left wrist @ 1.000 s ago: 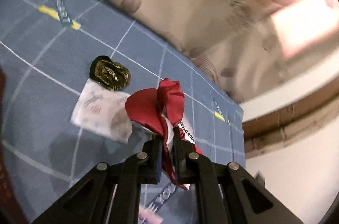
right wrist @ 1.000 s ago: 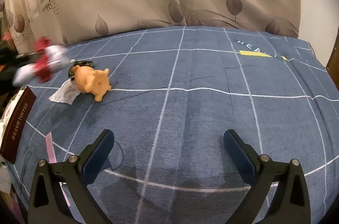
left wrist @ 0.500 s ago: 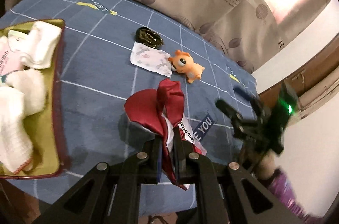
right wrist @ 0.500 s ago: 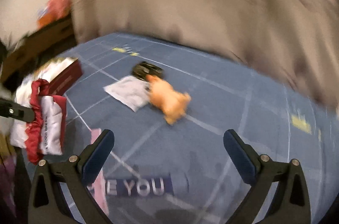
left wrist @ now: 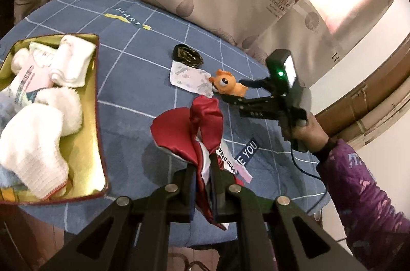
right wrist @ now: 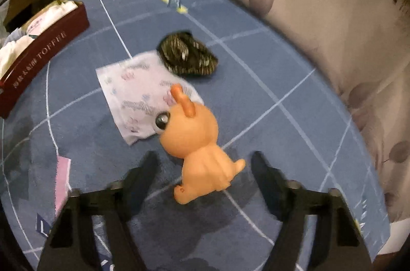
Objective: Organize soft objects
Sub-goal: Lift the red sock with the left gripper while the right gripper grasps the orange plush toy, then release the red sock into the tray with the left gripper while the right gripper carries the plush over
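Left claw (left wrist: 203,184): clamped tight on the red satin pouch (left wrist: 191,127), which hangs bunched above the blue checked tabletop (left wrist: 128,81), near the toffee tin (left wrist: 98,122) but not over it. The tin already holds white socks and towels (left wrist: 38,132).

Right claw (right wrist: 205,168): jaws closing, with the orange toy animal (right wrist: 197,143) between them. Pads not yet pressing on its body, as far as the blur allows. The toy stands on the tabletop, head touching the printed white cloth (right wrist: 135,91); a dark patterned bundle (right wrist: 188,55) lies at the cloth's far edge.

Step in hand, as I judge it: grasping the toy while the pouch waits for deposit.

Next move calls for finishing the squeeze on the toy's midsection, then carrying the pouch over the tin before release.
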A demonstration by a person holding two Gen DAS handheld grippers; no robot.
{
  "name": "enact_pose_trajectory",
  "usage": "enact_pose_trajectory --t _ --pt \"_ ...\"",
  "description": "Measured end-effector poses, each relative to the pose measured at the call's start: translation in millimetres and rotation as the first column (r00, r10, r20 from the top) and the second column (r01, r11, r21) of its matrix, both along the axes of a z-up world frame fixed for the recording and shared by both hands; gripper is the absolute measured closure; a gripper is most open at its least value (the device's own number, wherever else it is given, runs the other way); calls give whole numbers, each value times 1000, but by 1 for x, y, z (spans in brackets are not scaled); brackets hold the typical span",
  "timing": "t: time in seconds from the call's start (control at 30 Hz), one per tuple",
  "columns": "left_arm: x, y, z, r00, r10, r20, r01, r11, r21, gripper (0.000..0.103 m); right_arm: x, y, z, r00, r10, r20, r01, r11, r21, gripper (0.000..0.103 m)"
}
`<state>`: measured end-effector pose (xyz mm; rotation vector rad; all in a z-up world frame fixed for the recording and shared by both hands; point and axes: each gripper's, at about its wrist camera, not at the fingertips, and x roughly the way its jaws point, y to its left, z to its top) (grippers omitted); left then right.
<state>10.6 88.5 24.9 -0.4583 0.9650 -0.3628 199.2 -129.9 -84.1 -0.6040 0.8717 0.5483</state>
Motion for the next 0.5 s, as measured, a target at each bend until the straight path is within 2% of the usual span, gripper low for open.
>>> enact_pose_trajectory --t 0.03,0.17,0.23,0.37,0.5 --pt "-3 2 1 1000 5 -1 -5 1000 -8 95 -1 -2 0 1000 -12 6 12 1000 5 57" --pt "-18 15 6 999 35 21 -35 999 -17 95 -21 -20 3 996 -85 -8 85 991 108 59" --pt "-28 26 9 997 68 29 -67 997 -26 95 -43 -34 6 990 -138 -20 139 970 199 59" --pt "-46 55 11 990 138 27 -137 990 -32 95 -99 -55 12 978 -206 -37 204 901 384 59" --pt "-57 89 17 979 201 23 -201 980 0 94 -156 -67 11 966 -242 -90 251 802 542 59"
